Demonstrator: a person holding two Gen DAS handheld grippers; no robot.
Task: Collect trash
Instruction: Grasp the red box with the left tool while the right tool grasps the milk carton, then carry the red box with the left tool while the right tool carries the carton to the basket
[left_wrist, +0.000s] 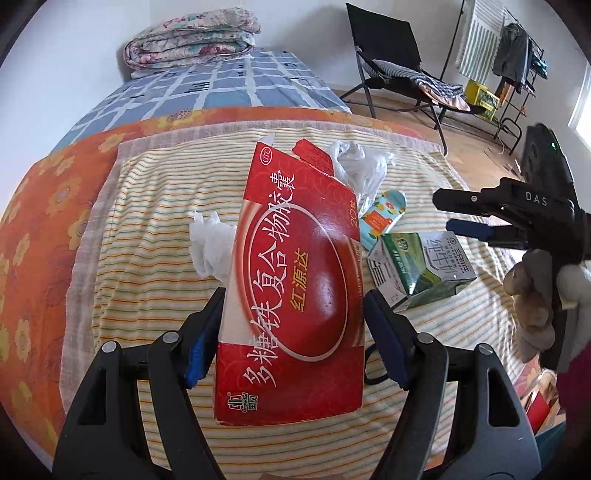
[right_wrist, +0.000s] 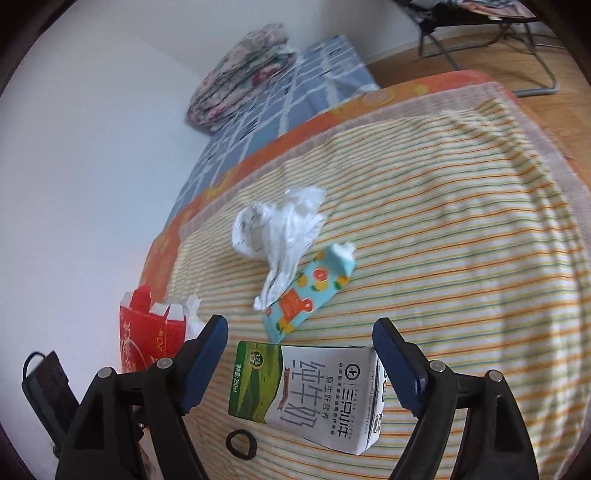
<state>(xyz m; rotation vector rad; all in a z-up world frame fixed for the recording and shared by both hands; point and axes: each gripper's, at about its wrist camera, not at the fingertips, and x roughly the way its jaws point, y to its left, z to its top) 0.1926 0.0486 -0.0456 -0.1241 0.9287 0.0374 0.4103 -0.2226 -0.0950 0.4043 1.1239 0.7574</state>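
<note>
Left gripper (left_wrist: 291, 328) pinches a red cardboard medicine box (left_wrist: 295, 288); right gripper (right_wrist: 301, 354) spreads wide around a green-and-white milk carton (right_wrist: 310, 395), not touching it.

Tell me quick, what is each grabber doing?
Left gripper: shut on the red box.
Right gripper: open, milk carton between its fingers, not gripped.

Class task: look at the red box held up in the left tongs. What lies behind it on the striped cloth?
Behind the red box, crumpled white tissue shows at its left edge and a white plastic bag near its top. Whatever else lies directly behind is covered.
</note>
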